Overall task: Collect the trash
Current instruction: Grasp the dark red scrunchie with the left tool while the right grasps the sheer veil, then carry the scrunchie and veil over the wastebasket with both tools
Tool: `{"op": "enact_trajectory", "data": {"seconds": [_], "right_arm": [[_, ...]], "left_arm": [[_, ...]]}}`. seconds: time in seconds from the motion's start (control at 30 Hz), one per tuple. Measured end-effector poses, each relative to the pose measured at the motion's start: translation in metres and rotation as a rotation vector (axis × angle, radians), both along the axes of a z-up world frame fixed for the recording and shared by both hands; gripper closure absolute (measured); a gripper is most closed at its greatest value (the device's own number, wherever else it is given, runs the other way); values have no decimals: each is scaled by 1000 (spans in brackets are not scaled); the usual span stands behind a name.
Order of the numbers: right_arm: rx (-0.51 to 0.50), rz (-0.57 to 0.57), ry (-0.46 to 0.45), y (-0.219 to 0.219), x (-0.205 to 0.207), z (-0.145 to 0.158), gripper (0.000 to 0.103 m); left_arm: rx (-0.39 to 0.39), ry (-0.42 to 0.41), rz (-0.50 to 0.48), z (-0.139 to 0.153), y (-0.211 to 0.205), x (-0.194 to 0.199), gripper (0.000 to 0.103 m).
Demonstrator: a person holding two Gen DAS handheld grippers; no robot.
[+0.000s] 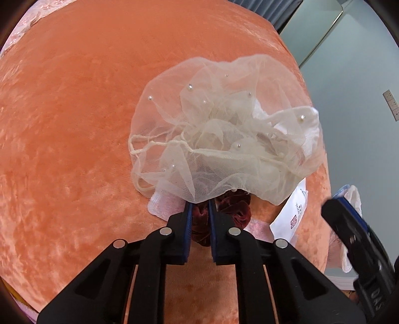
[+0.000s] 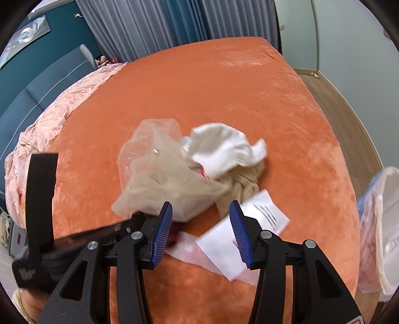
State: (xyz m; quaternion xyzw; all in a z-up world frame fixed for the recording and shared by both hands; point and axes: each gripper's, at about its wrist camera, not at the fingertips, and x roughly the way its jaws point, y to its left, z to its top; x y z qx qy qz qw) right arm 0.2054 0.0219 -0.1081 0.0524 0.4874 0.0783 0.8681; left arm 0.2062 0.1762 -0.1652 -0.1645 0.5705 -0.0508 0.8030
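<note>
bed covered in orange velvet spread [image 2: 224,87] fills both views. pale pink embroidered quilt [image 2: 57,117] bunched at left edge of the right wrist frame, dark blue padded headboard [image 2: 32,92] behind it, grey-blue curtains [image 2: 159,22] across the top, wood floor [image 2: 349,99] at right.

trash pile sits near the lower centre of both frames, on the spread. sheer cream tulle net with small pearl beads and a drawstring [image 1: 219,139] lies on top, spread wide and crumpled, covering most of the pile in the left wrist view. under its lower edge: dark red velvet scrunchie [image 1: 234,209], partly hidden. white crumpled cloth [image 2: 224,147] lies against the right side of the net; beige knotted fabric [image 2: 242,184] just below that cloth. white paper slip with printed lines [image 2: 249,224] lies flat at lower right of the pile, over a pale pink strip [image 2: 189,249].

translucent white plastic bag [image 2: 384,224] hangs at the right edge of the right wrist frame, off the bed side.

left claw [image 1: 199,206]: blue pads close together, narrow gap, tips under the net's lower edge with the scrunchie showing between them; cannot tell whether they actually grip it.

right claw [image 2: 200,214]: pads wide apart, nothing between them, hovering above the paper slip and the net's lower edge. picture slightly motion-blurred.
</note>
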Motion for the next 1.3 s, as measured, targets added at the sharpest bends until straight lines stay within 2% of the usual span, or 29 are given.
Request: {"op": "enact_trajectory", "data": {"seconds": [0.2, 0.23, 0.3, 0.33, 0.37, 0.47, 0.67, 0.97, 1.13, 1.3], "right_arm": [[-24, 58, -23, 27, 29, 0, 56], [-29, 62, -11, 30, 35, -5, 58], [-16, 74, 17, 32, 41, -12, 75], [-4, 84, 39, 34, 44, -16, 90], [-1, 94, 50, 35, 45, -17, 98], [4, 117, 24, 37, 37, -5, 102], [65, 117, -84, 27, 23, 53, 102], [101, 93, -312, -5, -5, 166, 102], [88, 47, -424, -39, -27, 221, 102], [56, -9, -503, -79, -51, 257, 102]], "left_arm": [[-7, -14, 18, 11, 18, -5, 92], [-9, -16, 20, 12, 19, -5, 92], [-8, -21, 18, 16, 23, -5, 92], [-8, -23, 16, 19, 24, -5, 92], [-7, -26, 12, 21, 24, -6, 92], [0, -47, 8, 33, 25, -9, 92], [-4, -116, 0, 71, 23, -14, 93], [-28, -289, -51, 165, 0, -31, 93], [-33, -371, -107, 211, -29, -41, 93], [-62, -424, -182, 245, -73, -49, 93]]}}
